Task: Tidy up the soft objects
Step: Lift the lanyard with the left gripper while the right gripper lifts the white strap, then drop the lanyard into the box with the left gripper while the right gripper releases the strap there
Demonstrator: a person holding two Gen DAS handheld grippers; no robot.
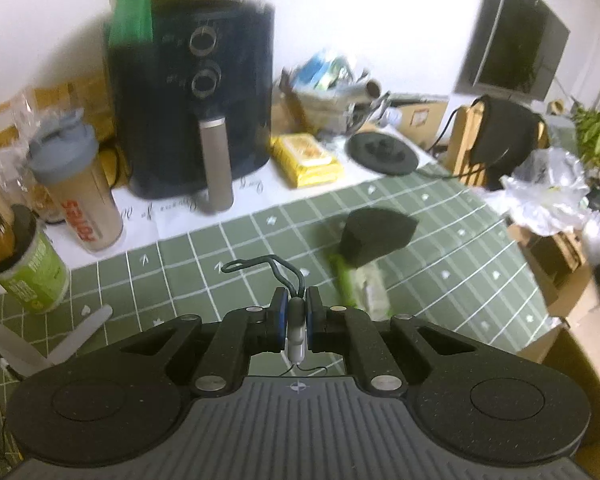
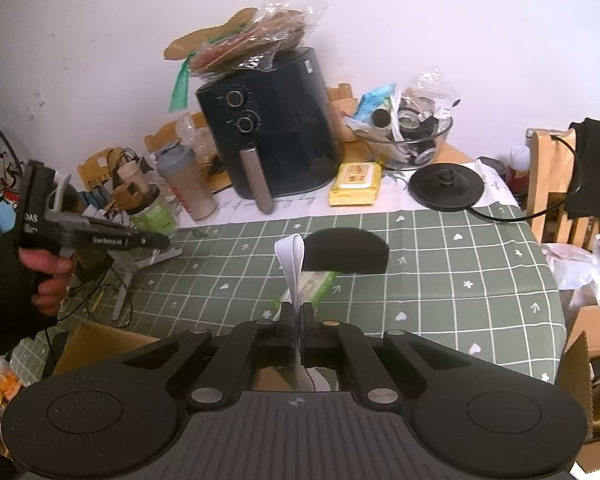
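Left gripper (image 1: pixel 296 312) jaws clamped on grey cable (image 1: pixel 296 320); right gripper (image 2: pixel 297 320) jaws clamped on white cable (image 2: pixel 293 264).

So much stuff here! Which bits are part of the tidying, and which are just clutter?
Job:
left gripper, shut on thin grey cable
right gripper, shut on flat white ribbon cable
black half-round foam sponge

Clutter:
black air fryer
yellow wipes packet
glass bowl

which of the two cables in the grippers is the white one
The flat white cable looped up from the right gripper. The left gripper holds a thin dark cable with a grey plug instead.
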